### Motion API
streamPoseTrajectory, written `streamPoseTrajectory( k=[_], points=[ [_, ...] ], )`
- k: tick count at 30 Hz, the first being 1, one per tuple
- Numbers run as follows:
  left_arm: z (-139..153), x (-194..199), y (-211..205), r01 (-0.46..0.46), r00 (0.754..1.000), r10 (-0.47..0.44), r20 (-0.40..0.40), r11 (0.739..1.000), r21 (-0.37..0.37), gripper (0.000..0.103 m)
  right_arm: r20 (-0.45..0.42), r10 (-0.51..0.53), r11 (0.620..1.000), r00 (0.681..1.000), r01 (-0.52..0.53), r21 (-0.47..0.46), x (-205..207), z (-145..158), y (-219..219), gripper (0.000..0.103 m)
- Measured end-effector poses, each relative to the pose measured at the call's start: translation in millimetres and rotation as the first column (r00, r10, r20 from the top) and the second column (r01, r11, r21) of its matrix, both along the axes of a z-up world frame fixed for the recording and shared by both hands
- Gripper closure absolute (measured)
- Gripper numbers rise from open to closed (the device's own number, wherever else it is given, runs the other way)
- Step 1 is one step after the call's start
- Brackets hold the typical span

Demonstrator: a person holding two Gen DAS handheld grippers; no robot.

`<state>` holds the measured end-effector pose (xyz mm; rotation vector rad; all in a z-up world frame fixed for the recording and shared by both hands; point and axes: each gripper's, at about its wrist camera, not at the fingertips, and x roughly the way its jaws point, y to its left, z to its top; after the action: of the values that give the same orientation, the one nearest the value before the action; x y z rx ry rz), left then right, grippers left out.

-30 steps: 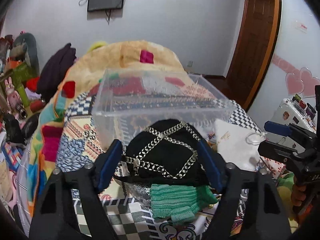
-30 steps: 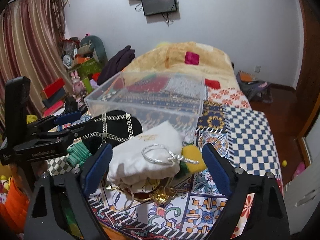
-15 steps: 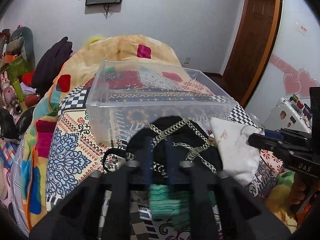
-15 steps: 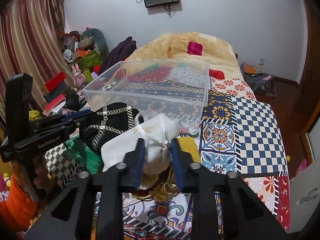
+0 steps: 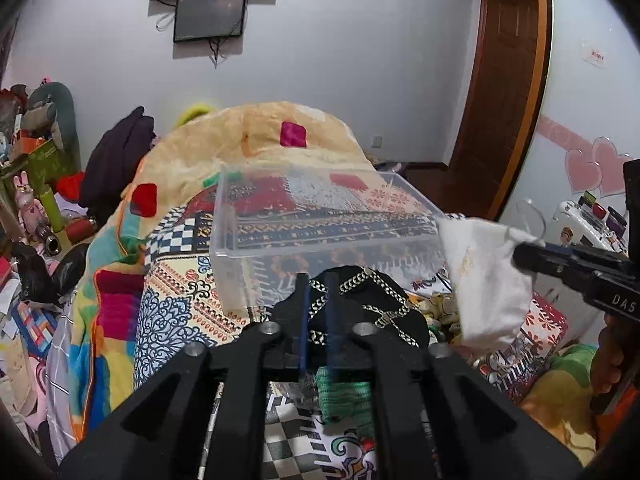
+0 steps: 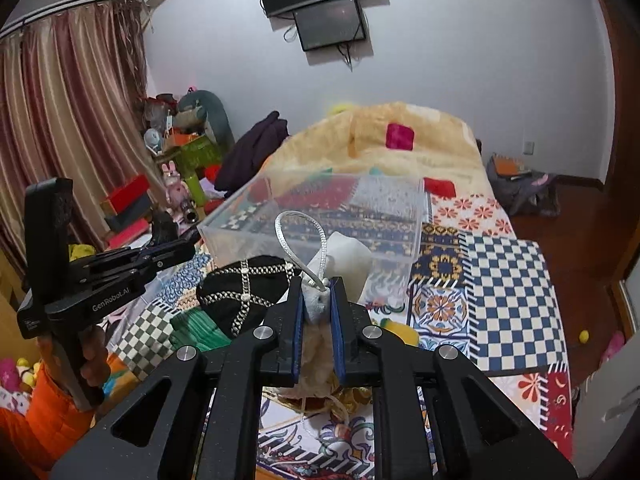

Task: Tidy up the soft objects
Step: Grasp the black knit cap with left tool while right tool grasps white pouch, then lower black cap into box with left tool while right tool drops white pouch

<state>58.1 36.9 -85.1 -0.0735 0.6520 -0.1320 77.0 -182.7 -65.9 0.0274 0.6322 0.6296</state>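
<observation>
A clear plastic bin stands on the patchwork bed; it also shows in the right wrist view. My left gripper is shut on a black pouch with silver chain trim, held low in front of the bin. The black pouch shows in the right wrist view too. My right gripper is shut on the neck of a white drawstring bag, lifted off the bed. The white bag hangs at the bin's right corner in the left wrist view. A green knitted piece lies under the black pouch.
A yellow soft item and gold cord lie on the bed under the white bag. A beige blanket is heaped behind the bin. Clutter and toys stand at the bed's left. A wooden door is at the right.
Both grippers closed, the left on the black pouch and the right on the white bag. Both items have been lifted, and the white bag now hangs clear of the bed.
</observation>
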Motion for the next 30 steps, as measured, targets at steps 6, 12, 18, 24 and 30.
streamPoseTrajectory(
  k=[6, 12, 18, 24, 30],
  points=[
    [-18, 12, -9, 0.015, 0.998, -0.014, -0.068, 1.0, 0.009, 0.039, 0.003, 0.0, 1.0, 1.0, 0.0, 0.001, 1, -1, 0, 0.092],
    [-41, 30, -12, 0.025, 0.989, -0.024, -0.146, 1.0, 0.007, 0.048, -0.004, 0.001, 1.0, 1.0, -0.001, -0.001, 2, -4, -1, 0.092],
    [-44, 28, -12, 0.035, 0.988, -0.035, -0.147, 0.999, -0.002, 0.071, -0.009, -0.003, 1.0, 1.0, 0.003, 0.0, 2, -4, 0, 0.092],
    [-24, 15, -14, 0.047, 0.995, -0.047, -0.092, 0.999, -0.003, 0.082, -0.002, -0.015, 1.0, 1.0, 0.015, -0.002, 4, 0, -1, 0.092],
    [7, 6, -10, 0.072, 0.997, -0.074, -0.038, 0.996, -0.048, 0.082, 0.024, -0.032, 0.999, 0.999, 0.032, -0.003, 7, 14, -3, 0.092]
  ],
)
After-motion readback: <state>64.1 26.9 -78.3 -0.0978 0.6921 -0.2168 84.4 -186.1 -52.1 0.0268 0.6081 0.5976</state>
